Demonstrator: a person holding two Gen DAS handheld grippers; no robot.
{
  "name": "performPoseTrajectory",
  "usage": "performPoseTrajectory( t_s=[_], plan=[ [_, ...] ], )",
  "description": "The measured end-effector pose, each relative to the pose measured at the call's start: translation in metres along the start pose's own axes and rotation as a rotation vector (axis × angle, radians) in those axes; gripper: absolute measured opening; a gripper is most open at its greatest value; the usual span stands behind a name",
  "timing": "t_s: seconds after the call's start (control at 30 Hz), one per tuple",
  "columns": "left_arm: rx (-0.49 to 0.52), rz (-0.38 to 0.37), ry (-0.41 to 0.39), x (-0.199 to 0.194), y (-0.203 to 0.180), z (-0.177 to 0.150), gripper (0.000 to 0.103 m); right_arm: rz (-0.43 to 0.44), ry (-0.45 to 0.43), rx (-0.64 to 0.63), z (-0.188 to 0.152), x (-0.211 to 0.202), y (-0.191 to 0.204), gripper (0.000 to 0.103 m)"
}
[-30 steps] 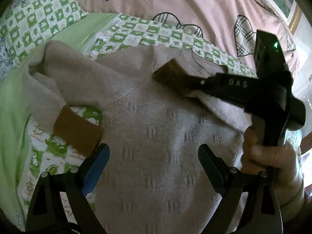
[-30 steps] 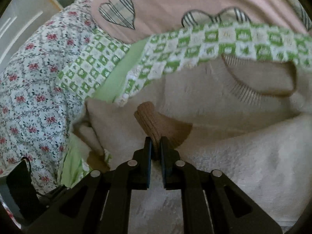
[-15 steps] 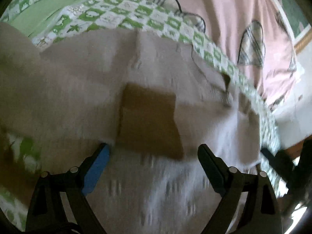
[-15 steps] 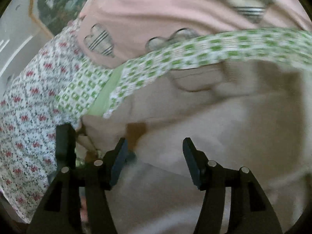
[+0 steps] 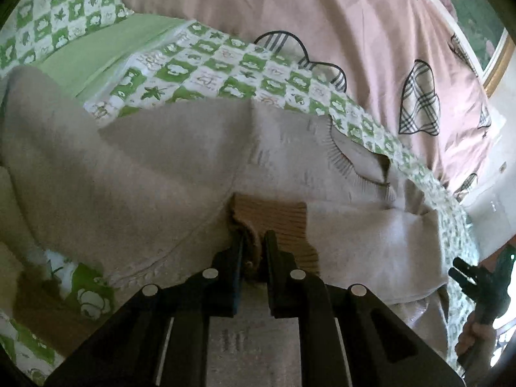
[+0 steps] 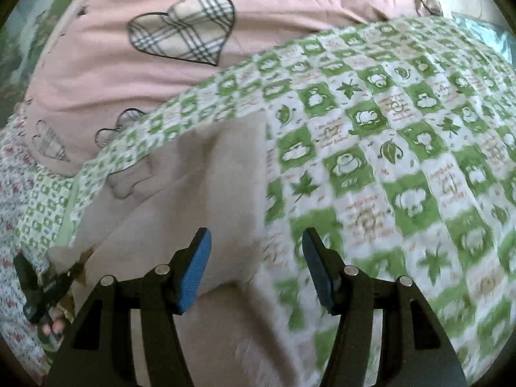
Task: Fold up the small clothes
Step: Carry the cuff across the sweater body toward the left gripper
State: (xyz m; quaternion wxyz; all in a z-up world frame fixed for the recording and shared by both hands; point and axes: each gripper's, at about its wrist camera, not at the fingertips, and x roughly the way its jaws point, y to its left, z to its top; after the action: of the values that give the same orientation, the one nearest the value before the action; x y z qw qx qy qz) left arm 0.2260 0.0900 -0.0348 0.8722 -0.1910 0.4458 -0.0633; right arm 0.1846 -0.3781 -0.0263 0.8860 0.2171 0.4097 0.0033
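A small beige knit sweater (image 5: 154, 167) lies on a green-and-white checked sheet (image 5: 206, 74); its neck opening (image 5: 361, 161) faces right. A sleeve is folded across the body, ending in a brown ribbed cuff (image 5: 277, 219). My left gripper (image 5: 253, 245) is shut on the near edge of that cuff. My right gripper (image 6: 256, 267) is open and empty, hovering over the sweater's right edge (image 6: 225, 174) and the sheet (image 6: 387, 161). The right gripper also shows far right in the left wrist view (image 5: 477, 283); the left gripper shows at lower left in the right wrist view (image 6: 42, 287).
A pink quilt with plaid hearts (image 5: 322, 16) lies behind the sweater. A floral cloth (image 6: 13, 174) lies at the left. A gold picture frame (image 5: 496, 67) hangs on the wall at the far right.
My right gripper let go of the brown cuff, opened and swung away to the right. My left gripper moved in over the cuff and shut on it.
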Motion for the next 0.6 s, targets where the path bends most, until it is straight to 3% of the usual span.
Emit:
performPoseTrajectory(
  t_s=[0.07,0.17,0.2,0.23,0.27,0.3,0.4,0.43,0.6],
  plan=[
    [0.001,0.009,-0.015,-0.002,-0.002,-0.001,0.011,-0.013,0.027,-0.014,0.006,0.015,0.003,0.076],
    [0.054,0.031,-0.022,-0.003,-0.013,-0.003,0.010,-0.002,0.070,-0.065,0.009,0.040,0.010,0.073],
    [0.067,0.030,-0.024,-0.004,-0.016,-0.004,0.010,-0.018,0.084,-0.107,0.009,0.046,0.015,0.062],
    [0.075,0.026,-0.027,-0.005,-0.020,-0.004,0.009,-0.026,0.093,-0.134,0.007,0.046,0.018,0.013],
    [0.081,0.018,-0.037,-0.008,-0.024,-0.003,0.009,-0.020,0.093,-0.132,0.008,0.043,0.016,0.009],
    [0.089,0.006,-0.044,-0.010,-0.028,-0.003,0.009,-0.010,0.079,-0.122,0.010,0.036,0.012,0.009],
    [0.126,0.009,-0.049,-0.009,-0.040,-0.004,0.009,-0.090,0.033,-0.142,0.015,0.021,0.001,0.007],
    [0.142,0.024,-0.042,-0.004,-0.043,-0.006,0.009,-0.120,0.034,-0.140,0.016,0.022,-0.005,0.002],
    [0.128,0.047,-0.014,0.006,-0.034,-0.012,0.009,-0.122,0.036,-0.118,0.015,0.024,-0.008,0.004]
  ],
)
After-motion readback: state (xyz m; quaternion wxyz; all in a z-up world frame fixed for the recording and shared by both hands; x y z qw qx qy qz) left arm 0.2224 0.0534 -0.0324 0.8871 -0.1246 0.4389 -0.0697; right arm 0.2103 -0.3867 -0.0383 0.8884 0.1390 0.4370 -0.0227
